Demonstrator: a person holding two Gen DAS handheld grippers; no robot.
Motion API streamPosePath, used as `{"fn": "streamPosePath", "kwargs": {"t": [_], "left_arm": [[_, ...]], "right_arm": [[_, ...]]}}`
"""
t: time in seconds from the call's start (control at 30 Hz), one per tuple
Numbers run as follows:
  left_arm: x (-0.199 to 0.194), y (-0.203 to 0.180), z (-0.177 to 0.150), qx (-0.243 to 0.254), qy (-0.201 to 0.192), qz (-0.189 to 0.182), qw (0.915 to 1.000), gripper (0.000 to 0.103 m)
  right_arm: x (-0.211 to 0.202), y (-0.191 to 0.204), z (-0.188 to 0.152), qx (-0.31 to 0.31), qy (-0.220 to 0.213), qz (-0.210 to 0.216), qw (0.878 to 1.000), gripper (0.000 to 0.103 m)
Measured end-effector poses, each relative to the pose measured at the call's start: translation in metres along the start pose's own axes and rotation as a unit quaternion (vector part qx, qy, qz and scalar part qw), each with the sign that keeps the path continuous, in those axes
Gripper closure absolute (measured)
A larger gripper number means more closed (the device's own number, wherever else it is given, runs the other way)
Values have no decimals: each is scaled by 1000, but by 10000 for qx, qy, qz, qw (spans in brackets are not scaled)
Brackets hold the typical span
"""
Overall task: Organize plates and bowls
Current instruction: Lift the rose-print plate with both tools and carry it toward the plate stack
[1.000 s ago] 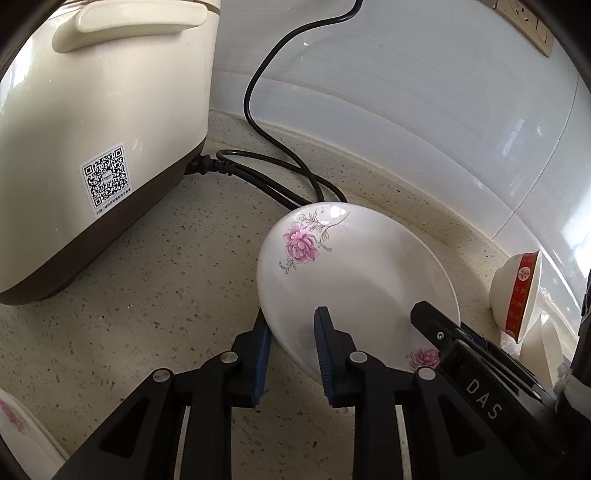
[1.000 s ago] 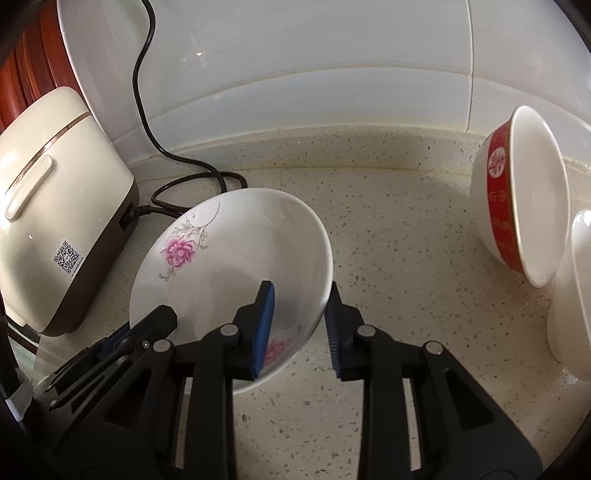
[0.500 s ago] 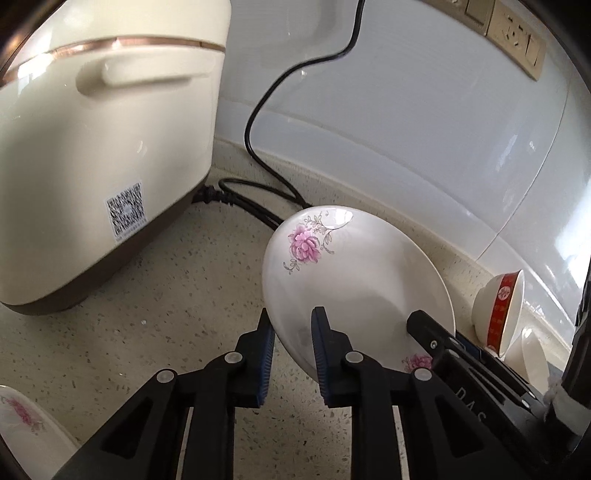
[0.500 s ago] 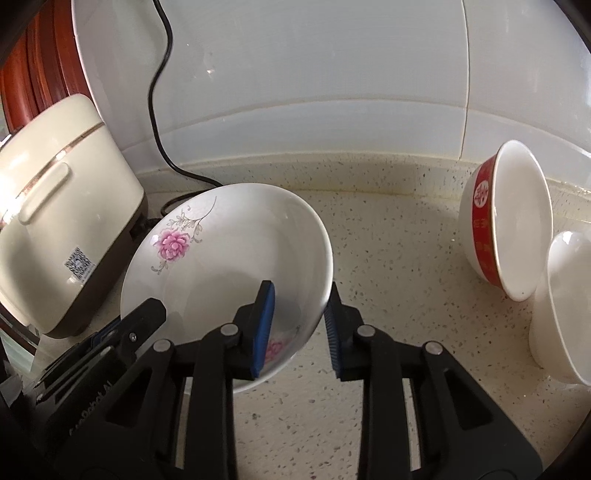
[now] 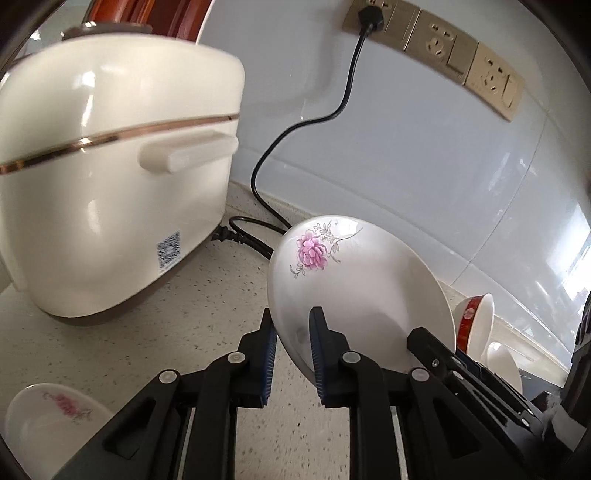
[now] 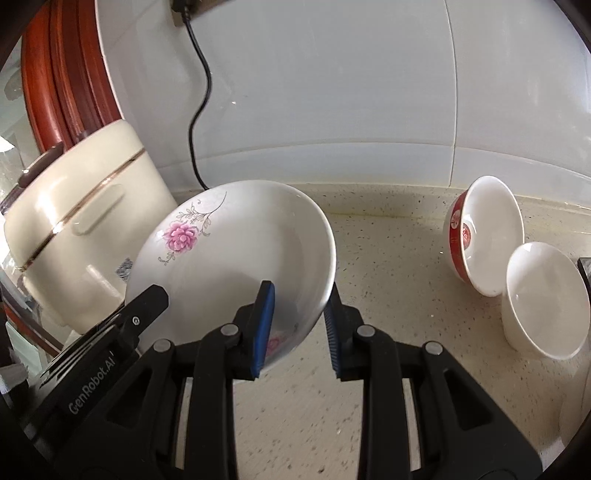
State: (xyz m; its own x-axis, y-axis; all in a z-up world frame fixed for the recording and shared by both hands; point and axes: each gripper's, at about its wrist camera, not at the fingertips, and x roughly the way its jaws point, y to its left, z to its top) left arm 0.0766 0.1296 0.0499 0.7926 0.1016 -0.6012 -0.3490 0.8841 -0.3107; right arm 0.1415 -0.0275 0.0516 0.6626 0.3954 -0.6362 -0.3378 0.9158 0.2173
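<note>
A white plate with pink flowers (image 5: 354, 280) is held above the counter by both grippers. My left gripper (image 5: 293, 332) is shut on its left rim. My right gripper (image 6: 299, 314) is shut on its right rim, and the plate (image 6: 229, 258) tilts toward me. A red-and-white bowl (image 6: 484, 236) and a plain white bowl (image 6: 546, 299) lie tipped on their sides on the counter at the right. A second flowered plate (image 5: 48, 417) lies at the lower left in the left wrist view.
A cream rice cooker (image 5: 110, 206) stands at the left, its black cord (image 5: 295, 129) running up to a wall socket (image 5: 373, 18). The white tiled wall (image 6: 332, 92) runs behind the speckled counter (image 6: 399, 266). A red wooden frame (image 6: 62, 74) is at the far left.
Both grippers have lifted the flowered plate up from the counter and tilted it. The cooker and bowls now appear lower and farther away.
</note>
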Motion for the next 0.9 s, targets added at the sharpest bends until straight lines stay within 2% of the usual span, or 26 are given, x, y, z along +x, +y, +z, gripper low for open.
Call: {"fn": "streamPosePath", "kwargs": {"t": [0.4,0.73,0.9], "left_arm": [[-59,11,-12,-67,-152,-170,9997,85],[-93,24,-30,-11,-204,-208,9996,85],[-108,42,-38,-94,-222,-150,9996,85]], "right_arm": [[-45,15,-15,-60,-121,13,9999,73],[-81,33,-48,-46,-172,-24,9998,73],[-89,46,-62,-115,-115,104,9998,73]]}}
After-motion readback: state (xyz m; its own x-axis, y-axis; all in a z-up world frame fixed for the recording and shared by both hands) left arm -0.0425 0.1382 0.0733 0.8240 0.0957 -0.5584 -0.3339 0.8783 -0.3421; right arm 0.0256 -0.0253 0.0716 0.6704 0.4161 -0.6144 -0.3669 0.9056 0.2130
